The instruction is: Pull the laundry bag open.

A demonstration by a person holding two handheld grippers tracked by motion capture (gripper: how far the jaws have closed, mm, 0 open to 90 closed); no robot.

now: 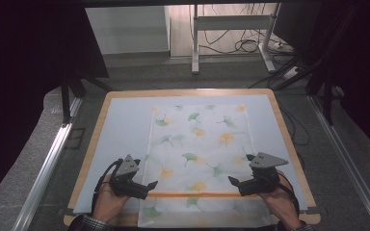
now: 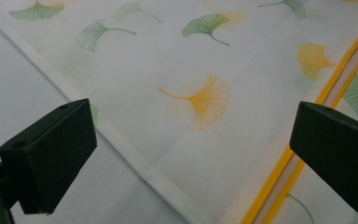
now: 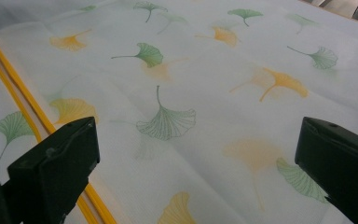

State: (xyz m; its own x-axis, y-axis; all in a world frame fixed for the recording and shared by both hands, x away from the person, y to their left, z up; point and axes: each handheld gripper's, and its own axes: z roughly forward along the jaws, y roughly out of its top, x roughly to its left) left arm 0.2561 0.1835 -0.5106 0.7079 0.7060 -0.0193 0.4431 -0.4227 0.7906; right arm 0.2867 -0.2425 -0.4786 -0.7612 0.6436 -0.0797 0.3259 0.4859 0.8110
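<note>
Fabric handling, grasp stage: the leaf-print bag (image 1: 200, 159) lies flat on the pale mat (image 1: 120, 125) of the worktop (image 1: 289, 139), with its yellow zip line (image 1: 197, 195) running across between the two tools.

Left tool (image 1: 150, 185): released, jaws wide, holding nothing. The bag's white side hem (image 2: 135, 156) passes below and between the jaws; the zip (image 2: 303, 158) lies beside the right jaw. Lower until one jaw can slide under the hem, and take fabric only, not the mat beneath.

Right tool (image 1: 232, 181): likewise released and empty, poised over printed cloth (image 3: 168, 121), the zip (image 3: 23, 102) running under its left jaw. Grip at a matching point, so that any lift stays level.

Obstructions: none lie near either tool. The trailing cables (image 1: 101, 180) could, in my judgement, snag the near edge.
</note>
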